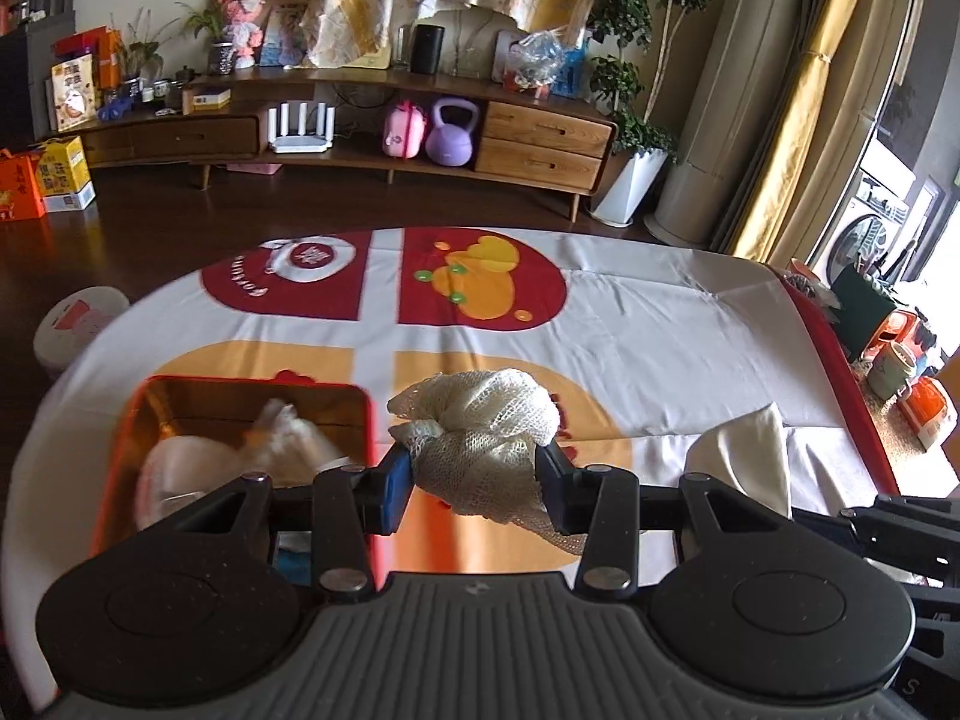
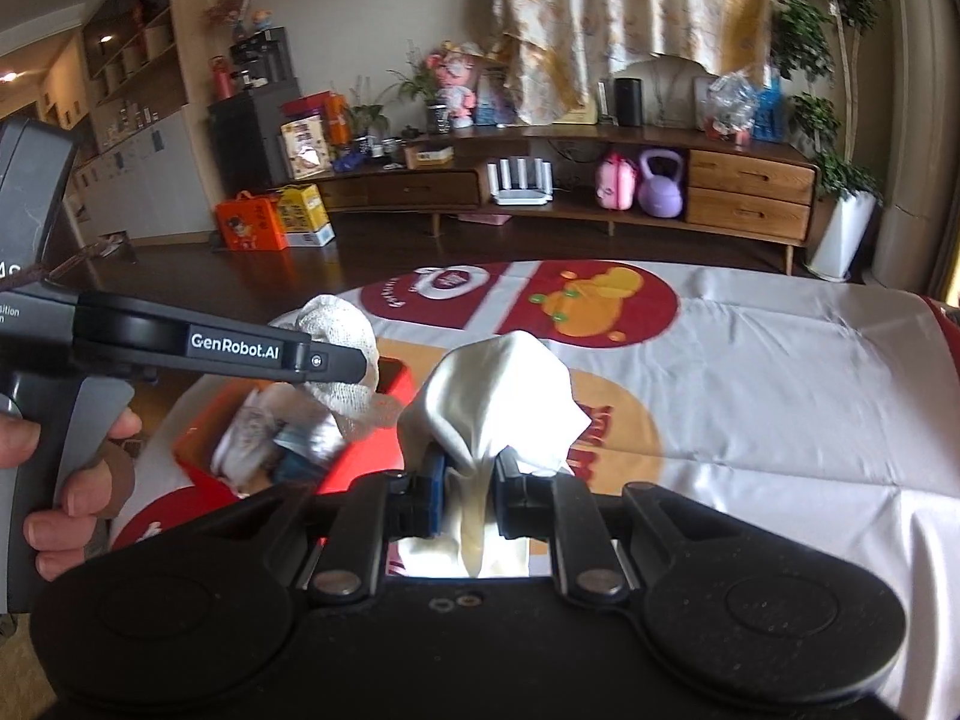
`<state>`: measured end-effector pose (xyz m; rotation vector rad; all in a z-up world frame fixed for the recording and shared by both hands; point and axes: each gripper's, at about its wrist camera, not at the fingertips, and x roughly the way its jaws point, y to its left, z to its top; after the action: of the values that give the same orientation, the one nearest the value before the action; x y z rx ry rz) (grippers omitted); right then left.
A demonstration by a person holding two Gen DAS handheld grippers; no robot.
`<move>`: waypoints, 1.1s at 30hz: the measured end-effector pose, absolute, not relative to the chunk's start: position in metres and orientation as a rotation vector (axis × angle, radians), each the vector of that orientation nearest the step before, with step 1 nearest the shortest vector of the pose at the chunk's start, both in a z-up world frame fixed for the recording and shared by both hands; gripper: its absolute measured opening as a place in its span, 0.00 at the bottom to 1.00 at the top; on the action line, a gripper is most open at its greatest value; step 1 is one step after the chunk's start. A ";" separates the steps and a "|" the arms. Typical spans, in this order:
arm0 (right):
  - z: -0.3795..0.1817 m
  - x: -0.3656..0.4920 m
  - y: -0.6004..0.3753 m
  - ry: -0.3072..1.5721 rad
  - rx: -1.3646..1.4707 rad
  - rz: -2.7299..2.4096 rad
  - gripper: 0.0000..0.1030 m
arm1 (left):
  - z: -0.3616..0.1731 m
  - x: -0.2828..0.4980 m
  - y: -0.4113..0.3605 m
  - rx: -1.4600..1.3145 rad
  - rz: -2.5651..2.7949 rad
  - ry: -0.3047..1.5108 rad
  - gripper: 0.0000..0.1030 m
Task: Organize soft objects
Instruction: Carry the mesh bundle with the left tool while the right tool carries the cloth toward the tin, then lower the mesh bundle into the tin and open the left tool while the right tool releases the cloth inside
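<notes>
Each hand-held gripper, left [image 1: 474,483] and right [image 2: 469,495], is clamped on cloth.

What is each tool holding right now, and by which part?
The left tool pinches a cream mesh cloth around its bunched middle. The right tool pinches a smooth white cloth at a gathered neck, the bulk puffing above and a tail hanging below.

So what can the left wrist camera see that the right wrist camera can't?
Only the left wrist view shows the left gripper head-on, its fingers shut on the mesh cloth, and a washing machine by the window. Only the right wrist view shows the person's hand on the left handle and the right gripper pinching the smooth white cloth. Both show the red box of soft things and the printed tablecloth.
</notes>
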<state>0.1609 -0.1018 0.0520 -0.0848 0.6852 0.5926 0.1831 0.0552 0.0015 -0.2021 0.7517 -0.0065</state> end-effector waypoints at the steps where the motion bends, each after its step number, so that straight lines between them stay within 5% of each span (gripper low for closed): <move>1: 0.053 0.160 -0.097 0.686 -0.084 0.602 0.14 | 0.002 0.180 0.061 -0.204 -0.002 0.754 0.42; 33: 0.017 0.194 0.058 0.756 -0.219 0.756 0.15 | -0.059 0.146 0.182 -0.217 0.156 0.891 0.42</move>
<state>0.1941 0.0584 0.0171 -0.2185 0.7562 0.7559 0.1465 0.1820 -0.0585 -0.2167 0.8908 0.1558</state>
